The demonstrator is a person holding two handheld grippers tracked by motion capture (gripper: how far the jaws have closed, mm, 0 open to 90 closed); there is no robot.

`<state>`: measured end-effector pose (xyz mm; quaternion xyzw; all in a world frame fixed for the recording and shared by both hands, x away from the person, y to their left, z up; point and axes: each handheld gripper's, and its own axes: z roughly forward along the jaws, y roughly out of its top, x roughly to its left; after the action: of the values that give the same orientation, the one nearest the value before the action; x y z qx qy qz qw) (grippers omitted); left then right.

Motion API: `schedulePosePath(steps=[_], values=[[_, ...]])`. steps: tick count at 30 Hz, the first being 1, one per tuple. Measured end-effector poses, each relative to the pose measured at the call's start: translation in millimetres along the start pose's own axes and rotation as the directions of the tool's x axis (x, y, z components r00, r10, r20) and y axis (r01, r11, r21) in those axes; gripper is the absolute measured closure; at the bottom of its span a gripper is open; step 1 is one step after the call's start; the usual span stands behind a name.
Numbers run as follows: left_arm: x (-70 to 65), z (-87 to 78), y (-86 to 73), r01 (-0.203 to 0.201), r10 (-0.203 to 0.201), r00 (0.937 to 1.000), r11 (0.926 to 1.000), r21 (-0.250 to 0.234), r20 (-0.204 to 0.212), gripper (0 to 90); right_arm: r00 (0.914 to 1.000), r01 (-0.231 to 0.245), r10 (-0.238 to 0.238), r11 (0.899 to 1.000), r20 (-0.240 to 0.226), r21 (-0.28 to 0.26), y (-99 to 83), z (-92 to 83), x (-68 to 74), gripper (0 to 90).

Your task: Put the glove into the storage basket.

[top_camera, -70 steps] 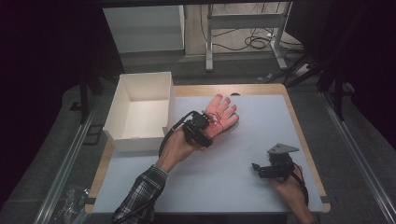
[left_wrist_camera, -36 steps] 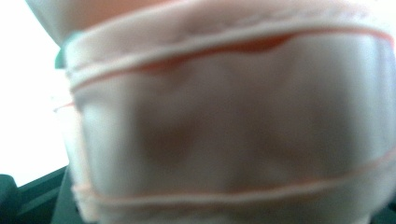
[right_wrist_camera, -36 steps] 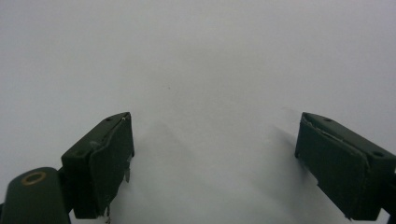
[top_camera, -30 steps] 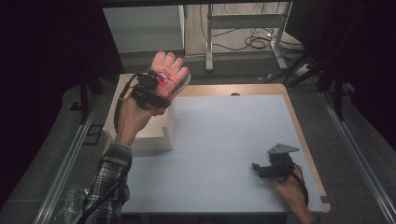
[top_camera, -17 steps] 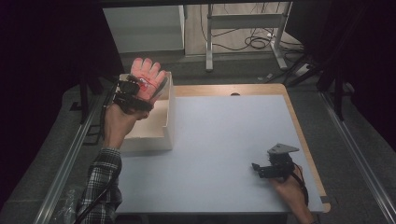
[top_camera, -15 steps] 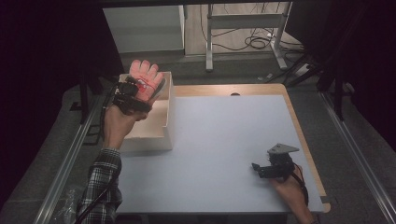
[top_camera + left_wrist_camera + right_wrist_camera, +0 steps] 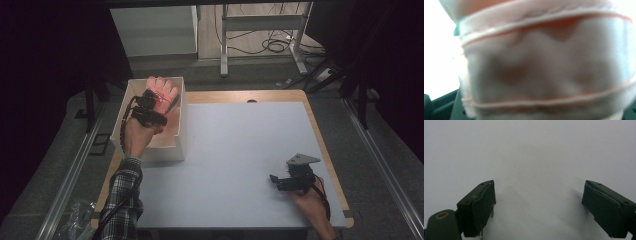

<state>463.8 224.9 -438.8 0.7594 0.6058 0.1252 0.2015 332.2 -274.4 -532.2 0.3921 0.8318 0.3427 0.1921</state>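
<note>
A pink glove (image 7: pixel 163 90), fingers spread and pointing away from me, hangs over the inside of the open white box (image 7: pixel 181 131) at the table's left edge. My left gripper (image 7: pixel 151 106) is shut on the glove's cuff end. In the left gripper view the blurred pink glove (image 7: pixel 544 70) sits right against the camera, with white stitched bands across it. My right gripper (image 7: pixel 278 181) rests on the white table top near the front right corner. It stands open with nothing between its black fingers (image 7: pixel 480 205), only bare surface.
The white mat (image 7: pixel 240 145) covers the wooden table between the box and the right hand. Beyond the far edge stand a white cabinet (image 7: pixel 155 30) and a metal frame (image 7: pixel 260 25) with cables on the floor. A crumpled plastic bag (image 7: pixel 75 217) lies off the front left.
My left gripper carried the glove from the middle of the table up and left, then lowered it into the box. The right gripper has stayed still.
</note>
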Motion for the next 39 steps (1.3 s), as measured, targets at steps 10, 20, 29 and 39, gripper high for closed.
schedulePosePath(steps=[10,20,29,39], values=[[-5.6,36.8,5.3,0.017,-0.015,0.9997,0.9974,0.07,-0.019,35.1,1.0,0.0,0.0,1.0,0.0,0.0,0.0,0.0,0.0,11.8],[-10.0,54.6,7.6,0.014,-0.011,0.9997,0.9852,0.171,-0.02,34.1,1.0,0.0,0.0,1.0,0.0,0.0,0.0,0.0,0.0,11.8],[-8.8,63.6,13.0,-0.007,-0.003,0.9993,0.9676,0.252,0.038,25.0,1.0,-0.001,0.001,1.0,-0.001,0.0,0.0,0.0,0.0,11.8],[-9.1,66.5,14.4,-0.032,-0.002,0.9937,0.9555,0.293,0.112,12.8,1.0,0.0,0.0,1.0,0.0,0.0,0.0,0.0,0.0,11.8]])
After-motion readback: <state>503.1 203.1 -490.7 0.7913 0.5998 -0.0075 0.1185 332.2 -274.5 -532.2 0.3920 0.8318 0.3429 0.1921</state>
